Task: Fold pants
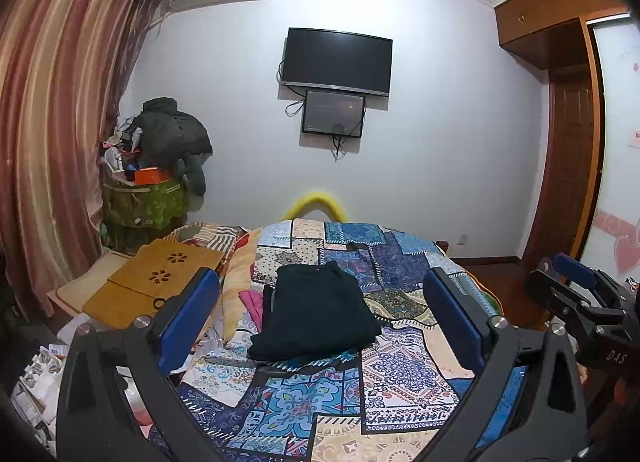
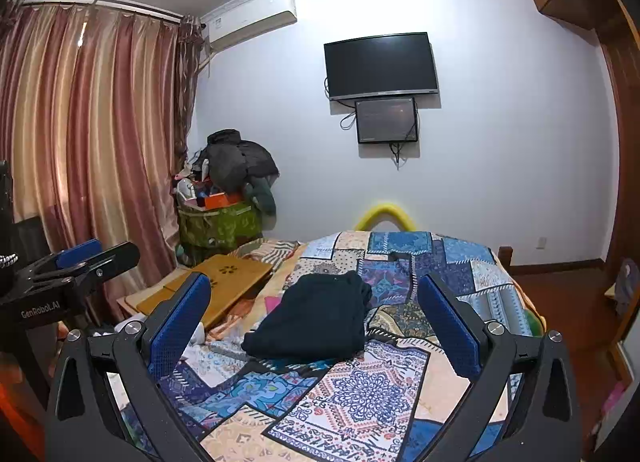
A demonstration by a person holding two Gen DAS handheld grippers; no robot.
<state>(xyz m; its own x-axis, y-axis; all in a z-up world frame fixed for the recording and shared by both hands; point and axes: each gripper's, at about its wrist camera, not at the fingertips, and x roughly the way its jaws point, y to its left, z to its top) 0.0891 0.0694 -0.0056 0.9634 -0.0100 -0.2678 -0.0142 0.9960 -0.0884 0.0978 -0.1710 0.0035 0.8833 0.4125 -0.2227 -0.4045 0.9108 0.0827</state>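
Judging by the compact dark bundle, the pants (image 1: 316, 312) already lie folded on the patchwork bed (image 1: 400, 374), so little remains beyond perhaps a smoothing press. Both the left gripper (image 1: 320, 326) and the right gripper (image 2: 314, 326) hover level, short of the pants, jaws spread wide and empty.

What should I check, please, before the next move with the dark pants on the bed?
1. Left tool open and holding nothing: ok.
2. Right tool open and holding nothing: ok.
3. Pants lie on the patchwork quilt, apart from both tools: ok.
4. Pants already in a compact bundle: ok.
5. Fold edges neat and even: cannot tell.
6. Pink cloth beside the pants, separate from them: cannot tell.
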